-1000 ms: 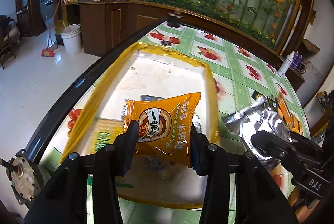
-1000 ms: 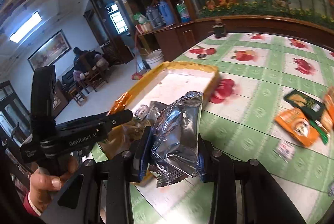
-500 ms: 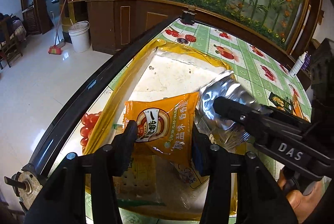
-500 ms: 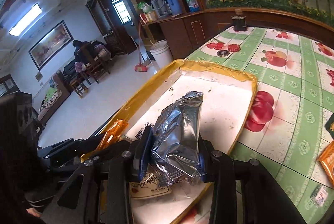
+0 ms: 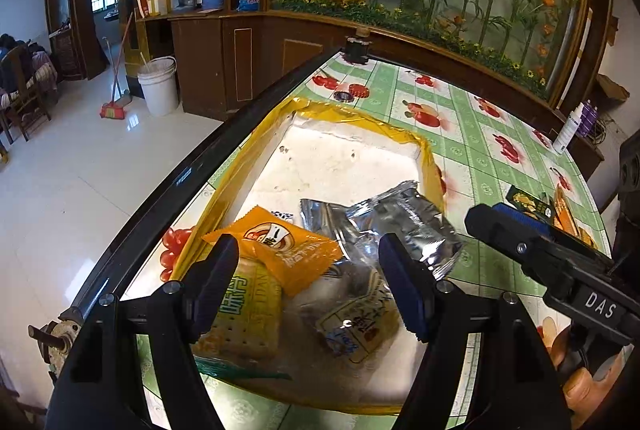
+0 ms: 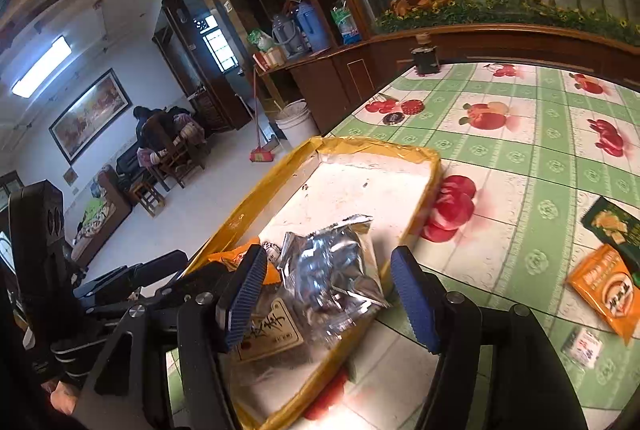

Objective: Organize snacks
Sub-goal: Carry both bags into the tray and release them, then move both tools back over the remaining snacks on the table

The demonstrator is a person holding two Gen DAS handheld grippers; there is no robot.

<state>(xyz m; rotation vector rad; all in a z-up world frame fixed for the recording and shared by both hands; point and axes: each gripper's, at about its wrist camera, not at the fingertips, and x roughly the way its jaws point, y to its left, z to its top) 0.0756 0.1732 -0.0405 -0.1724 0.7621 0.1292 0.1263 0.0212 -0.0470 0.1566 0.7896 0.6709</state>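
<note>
Left wrist view: the left gripper [image 5: 306,280] is seen with jaws spread wide, nothing held. An orange snack packet [image 5: 286,250] lies in the yellow-rimmed tray [image 5: 224,197], just ahead of and between the fingers, not touched by either pad. It rests partly on a yellow cracker pack [image 5: 244,314]. A silver foil packet [image 5: 404,226] lies beside it to the right, leaning over the tray's right rim, above a clear-wrapped snack [image 5: 352,314]. The right gripper [image 5: 508,234] is seen at the right edge, over the green fruit-print tablecloth [image 5: 480,149].

Right wrist view: the right gripper [image 6: 328,294] is likewise spread apart and empty. The silver foil packet [image 6: 332,270] lies between its fingers in the tray [image 6: 372,149], free of both pads. Further packets, one orange [image 6: 604,290] and one dark green [image 6: 616,230], lie well apart on the tablecloth [image 6: 520,157].
</note>
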